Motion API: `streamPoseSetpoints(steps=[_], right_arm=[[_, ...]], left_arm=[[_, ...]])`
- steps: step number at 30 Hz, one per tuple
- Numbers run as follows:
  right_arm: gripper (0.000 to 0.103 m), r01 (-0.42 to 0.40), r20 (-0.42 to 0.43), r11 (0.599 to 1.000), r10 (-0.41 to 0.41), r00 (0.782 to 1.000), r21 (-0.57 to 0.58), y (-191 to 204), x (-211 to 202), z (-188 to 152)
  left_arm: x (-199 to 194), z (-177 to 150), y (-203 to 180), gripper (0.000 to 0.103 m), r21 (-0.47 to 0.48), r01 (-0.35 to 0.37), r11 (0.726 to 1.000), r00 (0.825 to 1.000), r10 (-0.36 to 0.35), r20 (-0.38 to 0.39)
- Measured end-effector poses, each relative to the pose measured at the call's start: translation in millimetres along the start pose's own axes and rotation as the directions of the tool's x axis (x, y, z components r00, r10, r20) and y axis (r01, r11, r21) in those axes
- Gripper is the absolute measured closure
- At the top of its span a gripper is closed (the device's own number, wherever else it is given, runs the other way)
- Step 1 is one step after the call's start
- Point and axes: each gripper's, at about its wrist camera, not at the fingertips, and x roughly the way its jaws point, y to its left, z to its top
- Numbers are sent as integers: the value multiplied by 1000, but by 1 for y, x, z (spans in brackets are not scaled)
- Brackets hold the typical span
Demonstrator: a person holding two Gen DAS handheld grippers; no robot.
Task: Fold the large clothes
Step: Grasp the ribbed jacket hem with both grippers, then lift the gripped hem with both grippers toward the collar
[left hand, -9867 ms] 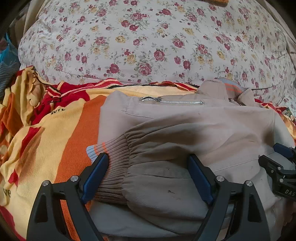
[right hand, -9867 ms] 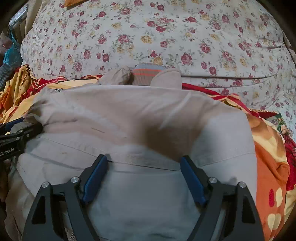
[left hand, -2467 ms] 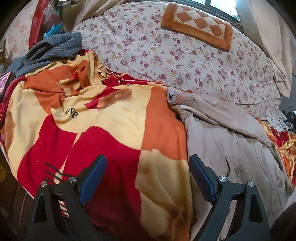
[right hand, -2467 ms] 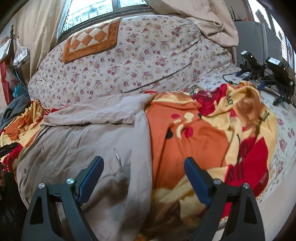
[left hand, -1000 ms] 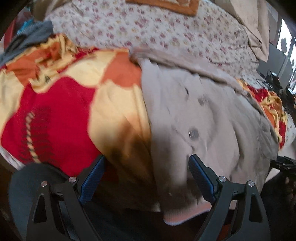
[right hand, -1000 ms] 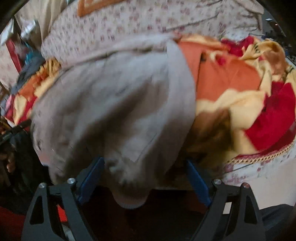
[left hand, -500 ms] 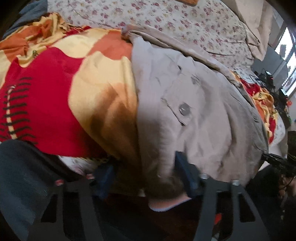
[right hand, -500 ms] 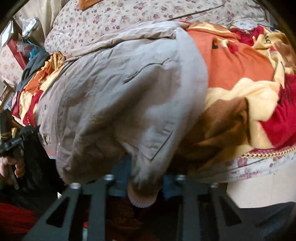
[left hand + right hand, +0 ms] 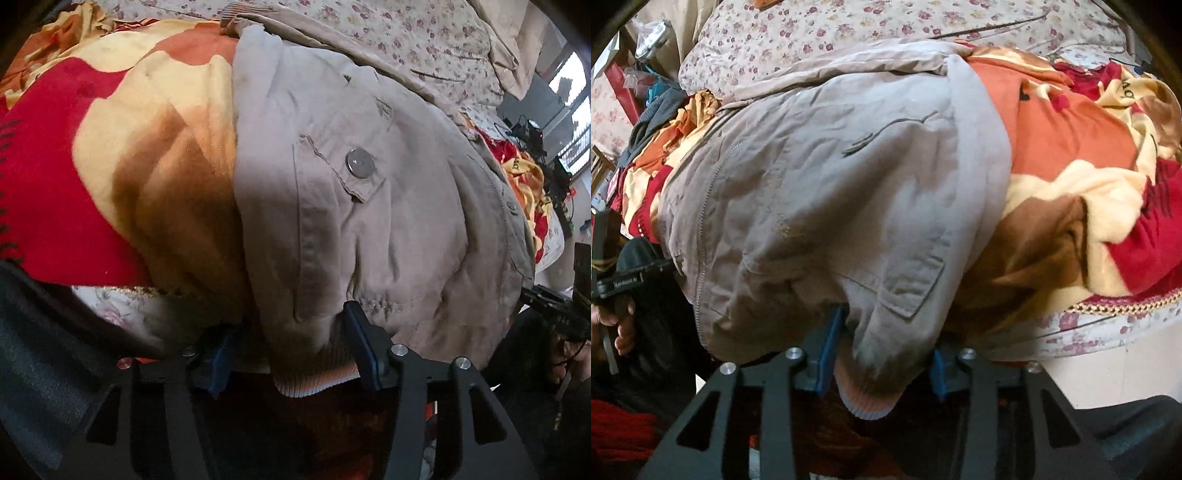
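Observation:
A beige jacket (image 9: 388, 229) lies spread on a bed, its ribbed hem hanging over the near edge. In the left wrist view my left gripper (image 9: 291, 332) has the jacket's lower left corner bunched between its blue pads, and the jaws are closing on it. In the right wrist view the same jacket (image 9: 831, 184) shows its zip and a flap pocket. My right gripper (image 9: 884, 343) has the lower right corner and ribbed band between its pads, and its jaws are opening slightly while the cloth stays pinched.
A red, orange and yellow blanket (image 9: 122, 155) covers the bed under the jacket, also seen on the right (image 9: 1078, 133). A floral quilt (image 9: 820, 33) lies behind. A hand (image 9: 617, 325) holds the other gripper at the left edge. Camera gear (image 9: 554, 166) stands far right.
Both grippers went from wide open over the jacket's lower edge to pinching its two hem corners. The left gripper dropped closer to the bed's edge.

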Motion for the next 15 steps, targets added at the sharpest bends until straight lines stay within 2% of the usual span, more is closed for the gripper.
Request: streamPoseSetpoints(steps=[1,2,3,5,9,15], right_arm=[[75,2,4,1000,-2,1000,2,0,-2,0],[82,0,5,1000,0,1000,5,0,-4,0],[84,-2,6,1000,2,1000,6,-1,-7,0],[89,12,7,1000,-12,1000,-11,2,-15,1],[93,18,41,998,-16,999,-63,6,-43,4],[95,-20,132,996,31,991,-87,-8,-90,15]], left_arm=[[-1,0,-3,92,21,7,1000,1000,-7,-2],[-5,-1,-7,99,45,-1,999,1000,1,5],[-9,-3,-10,102,59,-12,998,1000,11,14],[-19,-6,-14,103,70,-7,998,1000,5,28],[-50,-9,-17,103,70,24,997,995,-30,94],[-97,0,-15,103,77,95,992,972,-109,208]])
